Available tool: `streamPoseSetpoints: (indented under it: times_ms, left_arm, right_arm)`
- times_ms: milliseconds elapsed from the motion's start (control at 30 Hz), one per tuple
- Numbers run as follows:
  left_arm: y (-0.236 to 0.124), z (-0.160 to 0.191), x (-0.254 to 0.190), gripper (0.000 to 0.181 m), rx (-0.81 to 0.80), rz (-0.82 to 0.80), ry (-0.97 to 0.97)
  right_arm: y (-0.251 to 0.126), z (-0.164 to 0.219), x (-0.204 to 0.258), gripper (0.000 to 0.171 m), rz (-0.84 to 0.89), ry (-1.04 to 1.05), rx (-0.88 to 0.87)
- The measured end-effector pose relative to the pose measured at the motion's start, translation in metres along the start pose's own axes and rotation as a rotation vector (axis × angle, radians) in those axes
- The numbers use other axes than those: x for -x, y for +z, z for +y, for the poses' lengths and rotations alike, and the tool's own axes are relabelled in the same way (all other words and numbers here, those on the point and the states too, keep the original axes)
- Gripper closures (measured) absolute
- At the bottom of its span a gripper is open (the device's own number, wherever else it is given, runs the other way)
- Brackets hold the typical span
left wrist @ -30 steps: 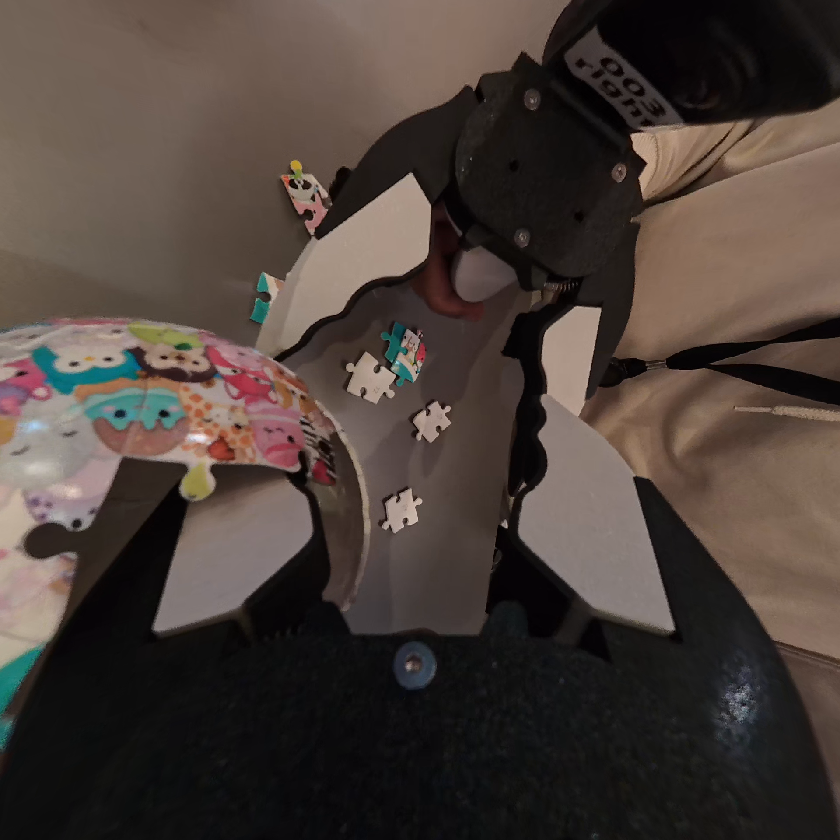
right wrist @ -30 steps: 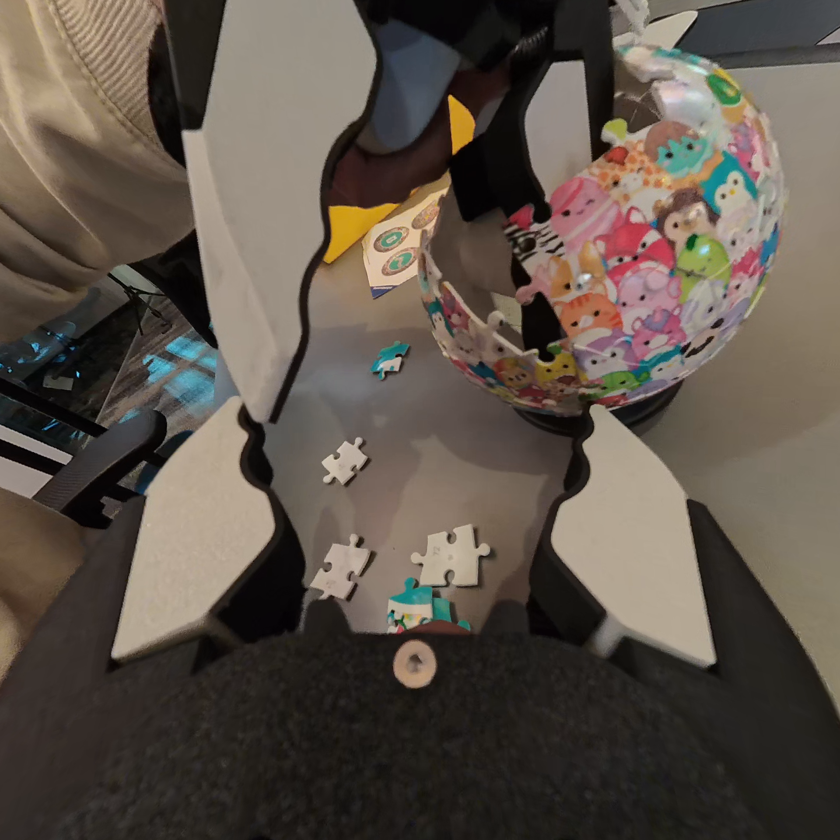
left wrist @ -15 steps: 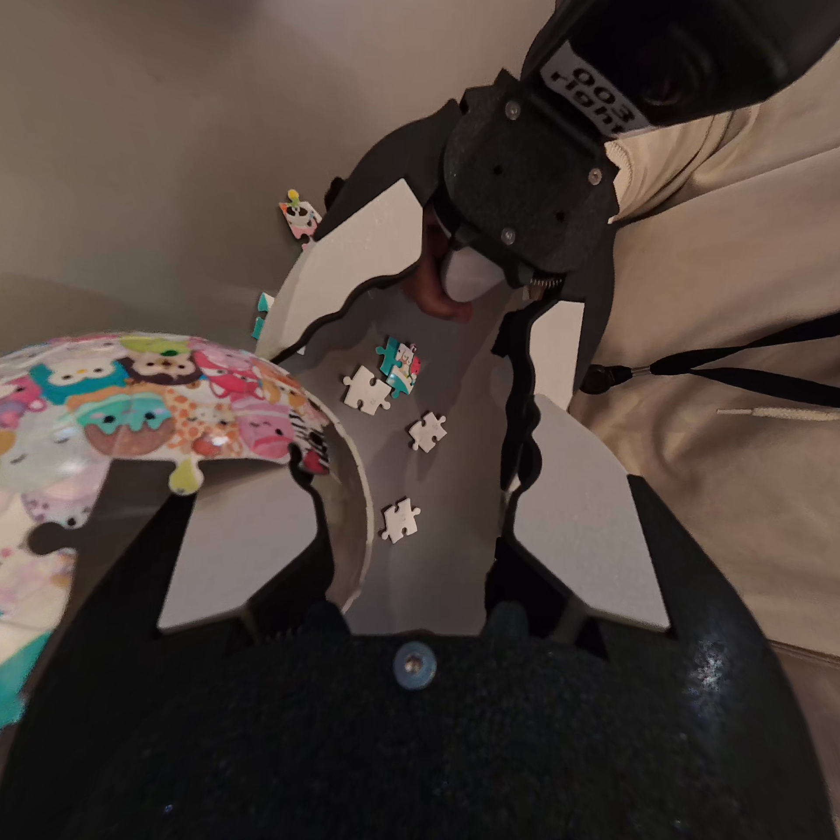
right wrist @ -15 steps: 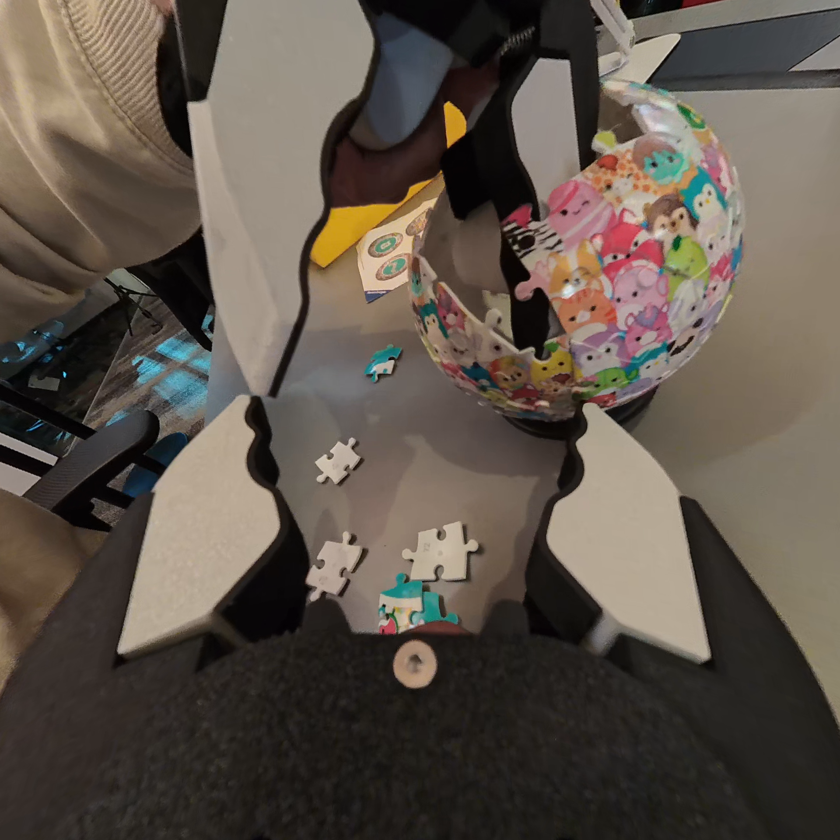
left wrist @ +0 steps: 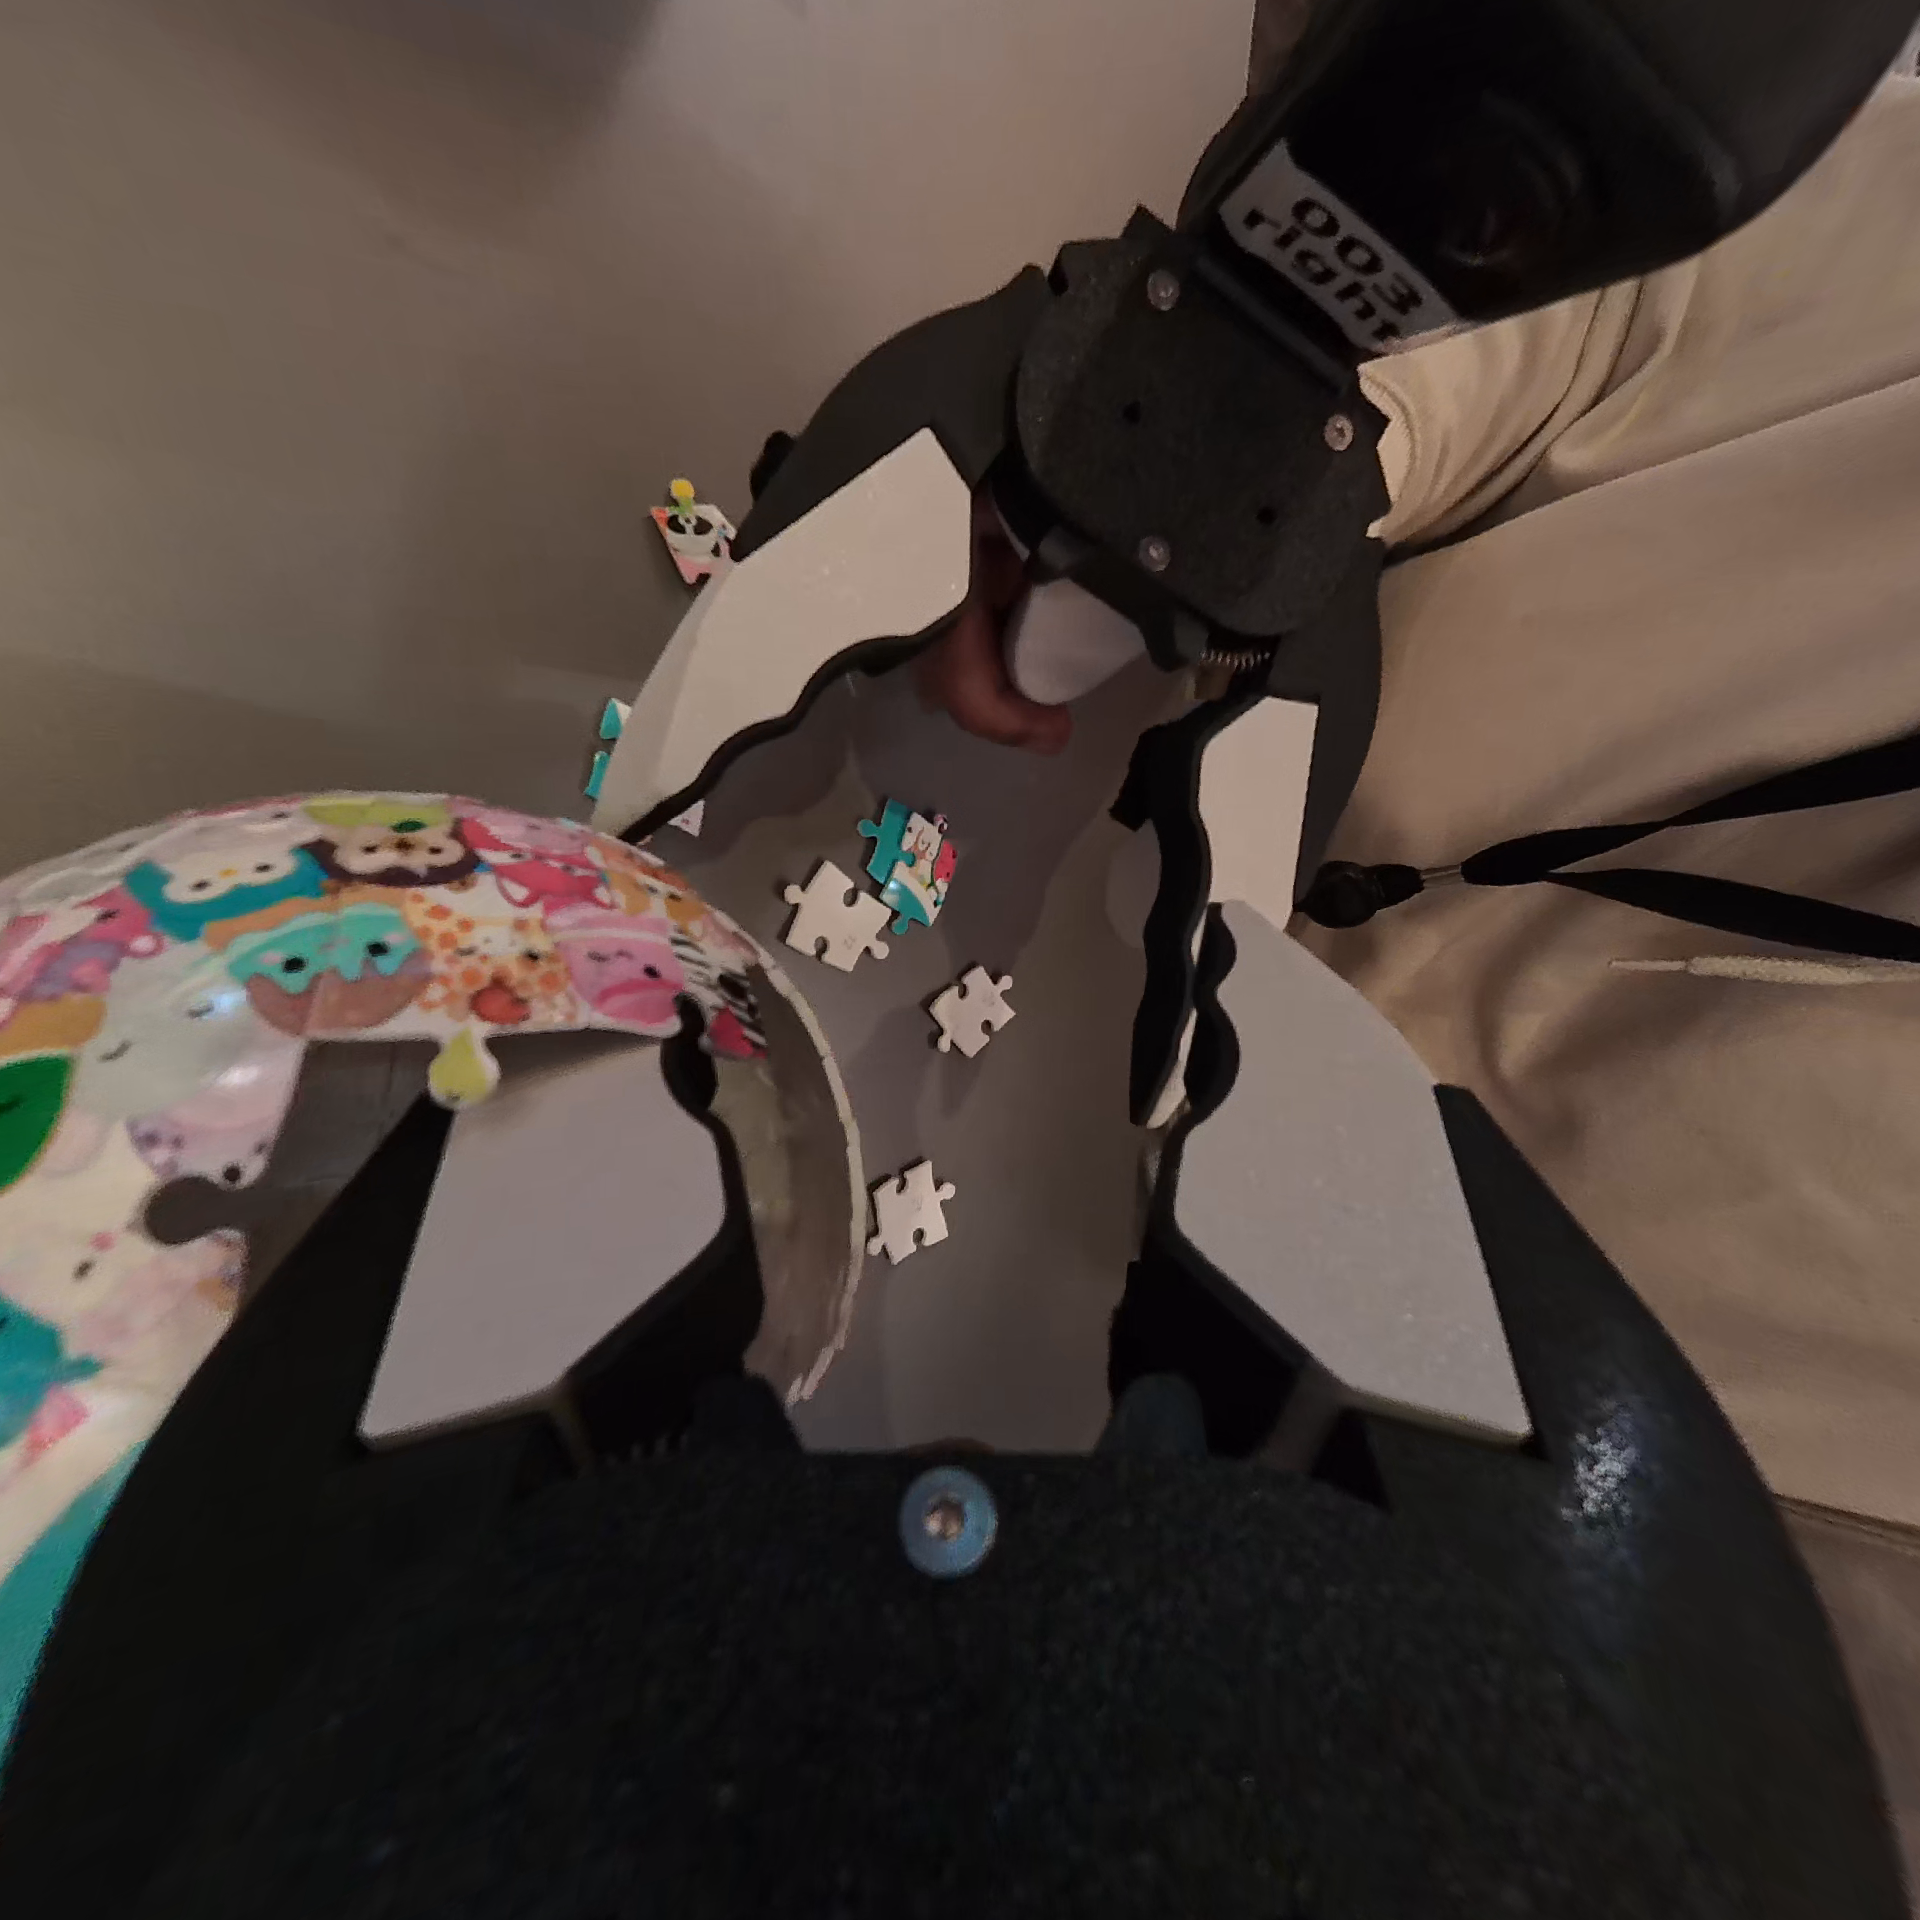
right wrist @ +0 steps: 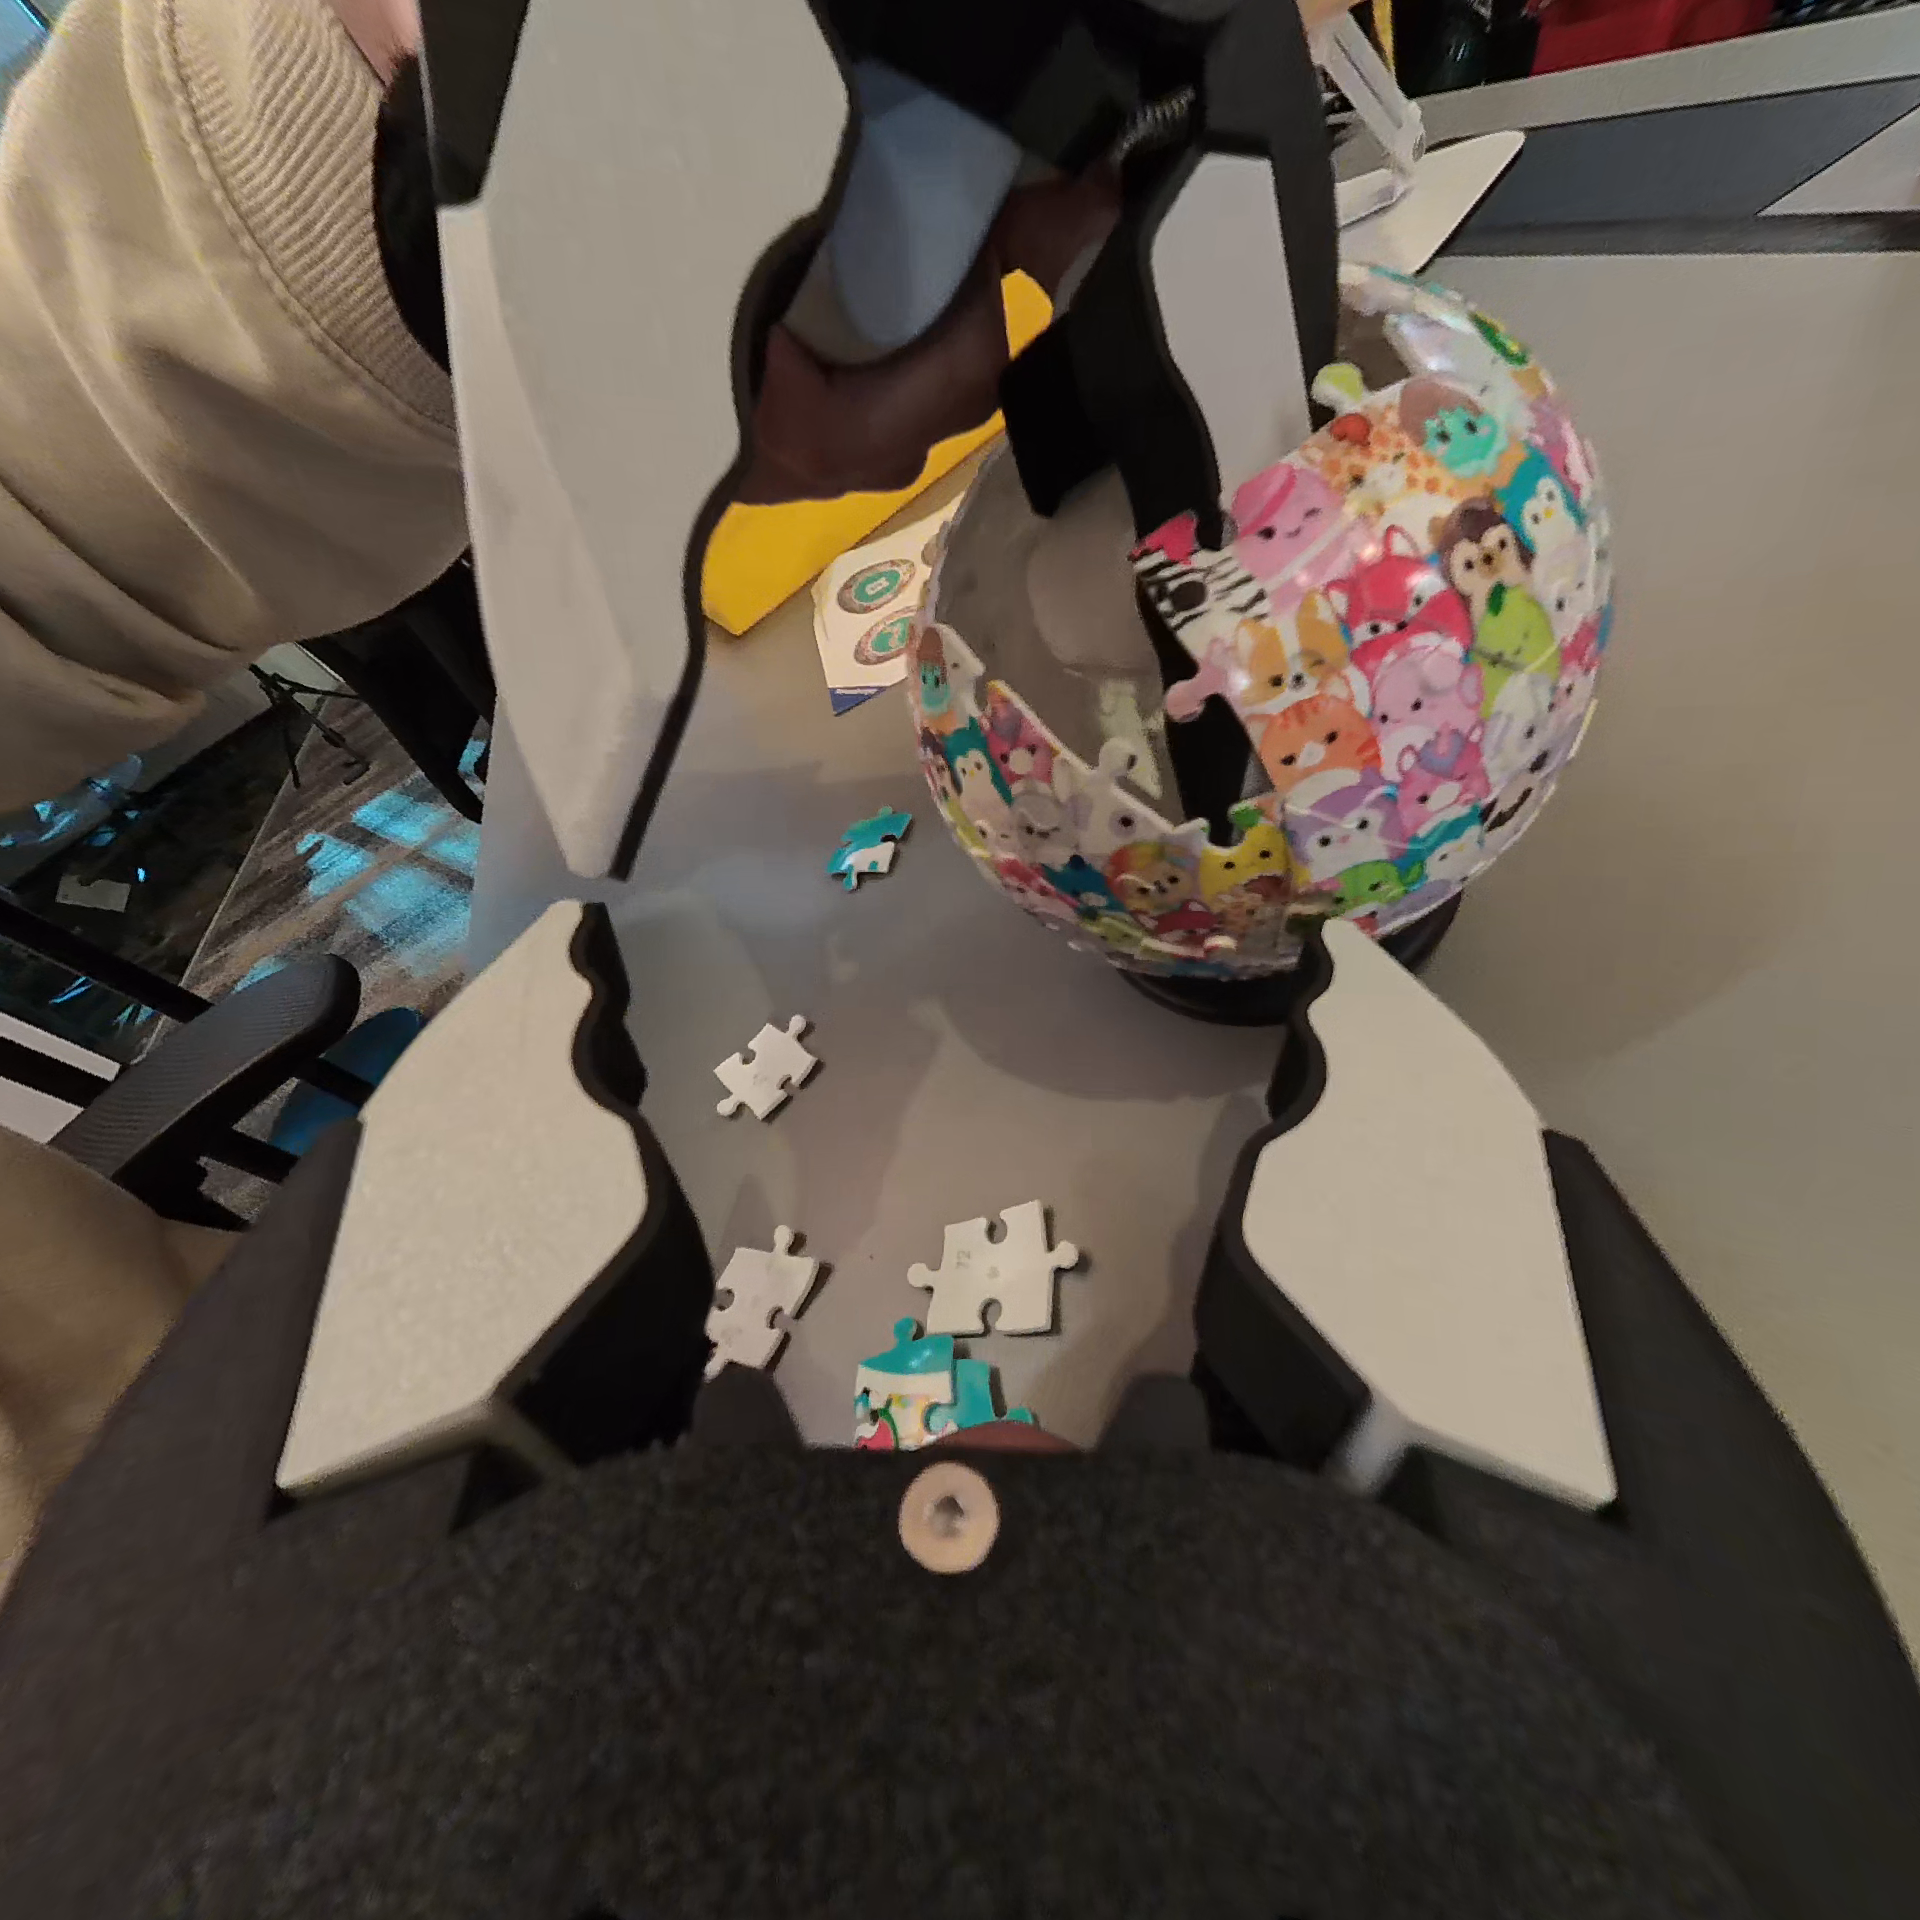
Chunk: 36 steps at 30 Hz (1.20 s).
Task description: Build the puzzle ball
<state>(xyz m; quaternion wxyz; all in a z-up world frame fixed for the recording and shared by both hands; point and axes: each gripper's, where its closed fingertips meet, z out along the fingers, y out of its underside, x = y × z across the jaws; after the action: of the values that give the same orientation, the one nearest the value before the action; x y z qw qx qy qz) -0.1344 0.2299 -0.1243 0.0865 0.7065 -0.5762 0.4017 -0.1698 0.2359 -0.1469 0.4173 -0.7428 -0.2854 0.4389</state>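
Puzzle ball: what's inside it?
Through the gap in the puzzle ball, bare pale inner shell and one finger of the left gripper reaching in. Interior behind the assembled pieces is hidden.

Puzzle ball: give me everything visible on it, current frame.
The puzzle ball is a hollow sphere of glossy interlocking pieces printed with colourful cartoon animals. It is unfinished: a large jagged gap faces the loose pieces, showing a pale, shiny inner wall. It sits upright on a dark round stand on the grey table. One finger of the left tongs reaches into the gap; actual contact can't be confirmed.
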Motion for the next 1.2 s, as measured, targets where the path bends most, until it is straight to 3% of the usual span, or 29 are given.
streamPoseSetpoints:
  times_ms: [300, 500, 800, 1200]
  left_arm:
    - [0.007, 0.002, 0.0, 0.087, 0.021, -0.014, 0.034]
    - [0.001, 0.0, -0.001, 0.092, -0.019, 0.018, -0.006]
    - [0.012, 0.002, 0.004, 0.068, 0.025, -0.006, -0.039]
    - [-0.001, 0.006, -0.004, 0.077, 0.005, 0.059, -0.045]
  right_arm:
    - [0.005, 0.007, 0.003, 0.041, 0.01, -0.032, 0.048]
    - [0.001, 0.004, 0.0, 0.053, 0.004, -0.027, 0.028]
    - [0.002, 0.002, 0.005, 0.052, -0.035, 0.014, 0.008]
    - [0.003, 0.001, 0.013, 0.057, -0.024, -0.104, 0.019]
